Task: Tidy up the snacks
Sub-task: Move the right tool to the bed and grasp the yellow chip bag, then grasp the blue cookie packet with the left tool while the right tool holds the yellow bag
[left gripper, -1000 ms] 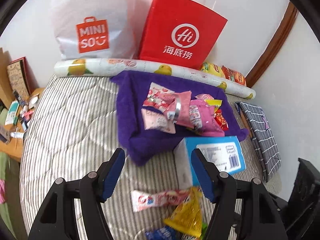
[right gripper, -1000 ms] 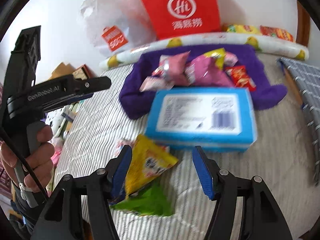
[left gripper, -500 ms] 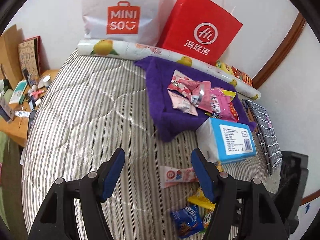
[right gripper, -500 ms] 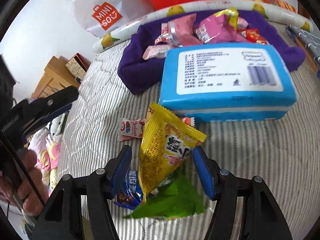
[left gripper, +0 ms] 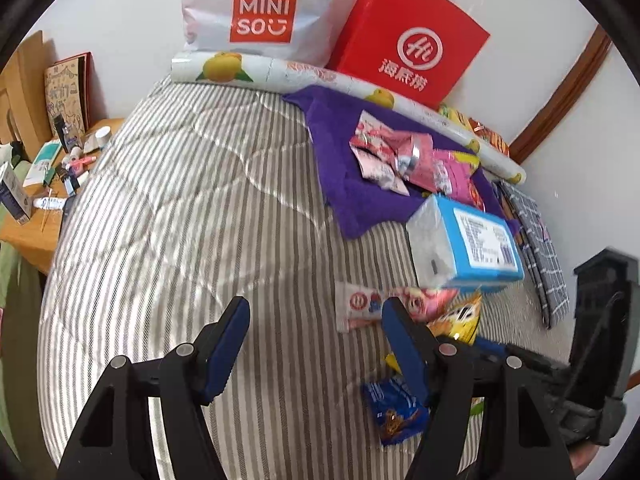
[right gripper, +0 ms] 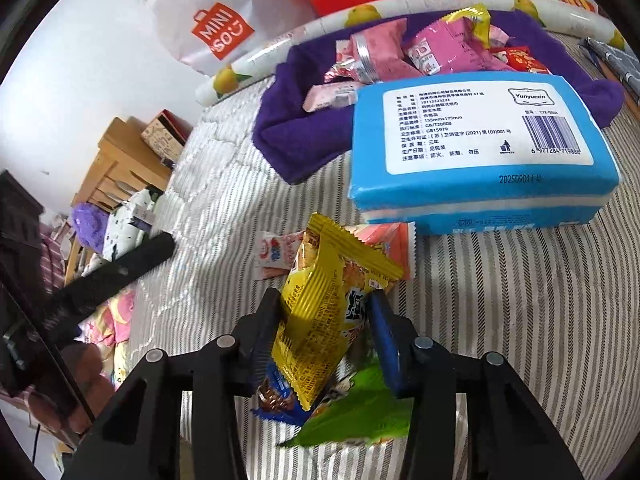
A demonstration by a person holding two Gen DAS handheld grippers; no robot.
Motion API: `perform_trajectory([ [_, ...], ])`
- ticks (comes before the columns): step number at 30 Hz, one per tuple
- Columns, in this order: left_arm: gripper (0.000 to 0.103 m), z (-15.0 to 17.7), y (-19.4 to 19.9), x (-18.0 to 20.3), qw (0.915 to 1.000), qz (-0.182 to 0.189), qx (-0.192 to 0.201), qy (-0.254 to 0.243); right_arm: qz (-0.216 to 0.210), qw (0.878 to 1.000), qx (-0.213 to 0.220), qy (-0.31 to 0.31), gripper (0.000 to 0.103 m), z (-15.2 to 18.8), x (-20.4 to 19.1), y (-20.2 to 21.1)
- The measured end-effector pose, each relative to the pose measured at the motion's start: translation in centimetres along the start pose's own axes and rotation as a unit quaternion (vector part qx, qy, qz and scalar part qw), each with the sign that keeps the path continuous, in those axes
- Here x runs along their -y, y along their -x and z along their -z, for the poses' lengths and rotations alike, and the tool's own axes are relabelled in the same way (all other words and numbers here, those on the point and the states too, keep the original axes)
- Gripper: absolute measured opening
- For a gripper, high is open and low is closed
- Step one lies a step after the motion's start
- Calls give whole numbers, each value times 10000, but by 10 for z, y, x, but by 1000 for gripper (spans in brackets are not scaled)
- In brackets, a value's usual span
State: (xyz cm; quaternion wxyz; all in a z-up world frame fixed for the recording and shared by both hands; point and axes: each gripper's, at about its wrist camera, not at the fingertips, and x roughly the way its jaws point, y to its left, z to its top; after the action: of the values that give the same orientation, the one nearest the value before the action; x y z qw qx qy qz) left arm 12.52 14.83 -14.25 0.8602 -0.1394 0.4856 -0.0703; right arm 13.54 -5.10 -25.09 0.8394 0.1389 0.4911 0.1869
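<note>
Now the right gripper (right gripper: 324, 320) fingers just closed onto yellow snack packet (right gripper: 320, 312); left gripper (left gripper: 316, 340) fingers apart, seemingly empty.

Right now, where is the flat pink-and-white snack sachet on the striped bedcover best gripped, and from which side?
Grip the pink-and-white sachet at its free white end, coming from above on the open bedcover side. Its other end is tucked under the yellow packet beside the blue tissue pack.

A white MINISO bag (left gripper: 260, 8) and a red paper bag (left gripper: 412, 40) leaned on the wall behind a fruit-print roll (left gripper: 280, 74); a blue tissue pack (right gripper: 480, 144) lay on the striped bed (left gripper: 180, 220).
</note>
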Motion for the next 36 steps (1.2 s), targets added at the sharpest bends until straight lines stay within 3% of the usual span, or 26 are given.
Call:
perform_trajectory([
  [9, 67, 14, 5, 12, 9999, -82, -36, -82, -137, 9993, 340, 107, 42, 7, -4, 34],
  [14, 67, 21, 5, 25, 9998, -80, -34, -173, 125, 9952, 841, 482, 42, 11, -7, 69],
  [21, 67, 32, -6, 41, 9992, -190, -153, -303, 395, 9913, 1191, 394, 42, 15, 25, 102],
  [30, 67, 57, -27, 55, 9979, -194, -443, -432, 1100, 9890, 840, 518, 42, 39, 84, 93],
  [36, 67, 68, -33, 61, 9976, -106, -566, -392, 1145, 9896, 598, 635, 42, 48, 102, 80],
])
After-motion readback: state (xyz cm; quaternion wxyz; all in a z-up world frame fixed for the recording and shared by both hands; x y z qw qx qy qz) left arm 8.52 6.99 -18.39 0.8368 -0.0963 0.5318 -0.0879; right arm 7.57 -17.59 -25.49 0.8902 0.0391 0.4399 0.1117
